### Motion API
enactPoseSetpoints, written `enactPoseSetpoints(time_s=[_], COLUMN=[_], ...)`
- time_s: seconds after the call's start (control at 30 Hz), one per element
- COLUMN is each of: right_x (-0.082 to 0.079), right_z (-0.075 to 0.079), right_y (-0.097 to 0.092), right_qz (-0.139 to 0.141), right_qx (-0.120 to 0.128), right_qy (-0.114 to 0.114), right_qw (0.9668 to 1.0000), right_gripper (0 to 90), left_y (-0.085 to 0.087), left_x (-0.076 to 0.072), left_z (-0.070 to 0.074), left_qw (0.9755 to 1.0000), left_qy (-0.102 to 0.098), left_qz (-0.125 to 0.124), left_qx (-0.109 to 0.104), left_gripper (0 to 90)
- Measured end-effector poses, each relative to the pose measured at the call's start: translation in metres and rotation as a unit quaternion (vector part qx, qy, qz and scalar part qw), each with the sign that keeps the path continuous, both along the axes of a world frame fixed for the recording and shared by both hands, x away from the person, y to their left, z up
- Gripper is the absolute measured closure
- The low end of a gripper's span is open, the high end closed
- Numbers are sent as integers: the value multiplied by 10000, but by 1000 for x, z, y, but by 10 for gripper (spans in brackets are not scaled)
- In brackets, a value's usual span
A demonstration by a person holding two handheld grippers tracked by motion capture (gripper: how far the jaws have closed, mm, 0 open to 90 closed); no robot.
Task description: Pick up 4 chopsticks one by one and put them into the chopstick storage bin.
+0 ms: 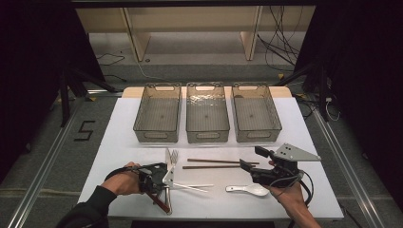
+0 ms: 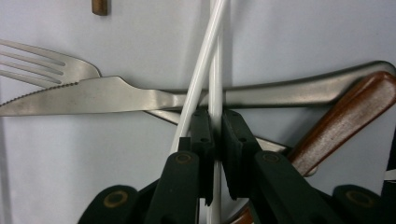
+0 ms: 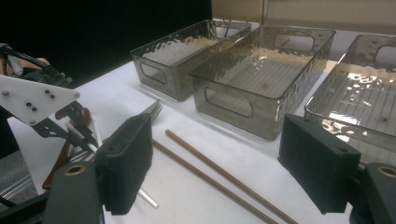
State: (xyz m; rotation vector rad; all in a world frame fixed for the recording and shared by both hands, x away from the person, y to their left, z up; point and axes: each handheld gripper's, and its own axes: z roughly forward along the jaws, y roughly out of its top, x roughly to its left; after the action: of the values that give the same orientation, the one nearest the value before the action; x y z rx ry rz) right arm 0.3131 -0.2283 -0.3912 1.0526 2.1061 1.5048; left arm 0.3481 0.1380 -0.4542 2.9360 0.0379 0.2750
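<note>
My left gripper [image 1: 170, 185] lies low on the white table near its front left, shut on one white chopstick [image 2: 215, 56]. A second white chopstick [image 2: 198, 70] crosses it just outside the jaws. Both white chopsticks [image 1: 192, 186] point right from the gripper. Under them lie a steel knife [image 2: 93, 95], a fork [image 2: 42, 63] and a wooden handle [image 2: 345, 116]. My right gripper [image 1: 251, 157] hovers open at the front right, its jaws wide apart with nothing between them. Two brown chopsticks [image 1: 214, 164] lie just left of it, and a white spoon [image 1: 247, 190] lies below it.
Three clear plastic bins stand side by side at the back: left [image 1: 157, 135], middle [image 1: 207, 135] and right [image 1: 256, 134]. They look empty. The table's front edge runs close to both hands.
</note>
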Motion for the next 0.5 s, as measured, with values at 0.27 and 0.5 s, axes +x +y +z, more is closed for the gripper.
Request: enactPoseSetpoints(time_s=[0.27, 0.5], right_x=[0, 0], right_z=[0, 0], right_y=[0, 0], right_qz=[4, 10], right_qx=[-5, -3], right_qy=[4, 0], right_qw=[10000, 10000], right_gripper=[268, 268], left_y=[-1, 0], left_x=[-1, -2], left_z=[4, 8], left_qw=[9999, 9998], left_qy=[-14, -51], left_qz=[-101, -79], left_qx=[-58, -197], left_gripper=[836, 837])
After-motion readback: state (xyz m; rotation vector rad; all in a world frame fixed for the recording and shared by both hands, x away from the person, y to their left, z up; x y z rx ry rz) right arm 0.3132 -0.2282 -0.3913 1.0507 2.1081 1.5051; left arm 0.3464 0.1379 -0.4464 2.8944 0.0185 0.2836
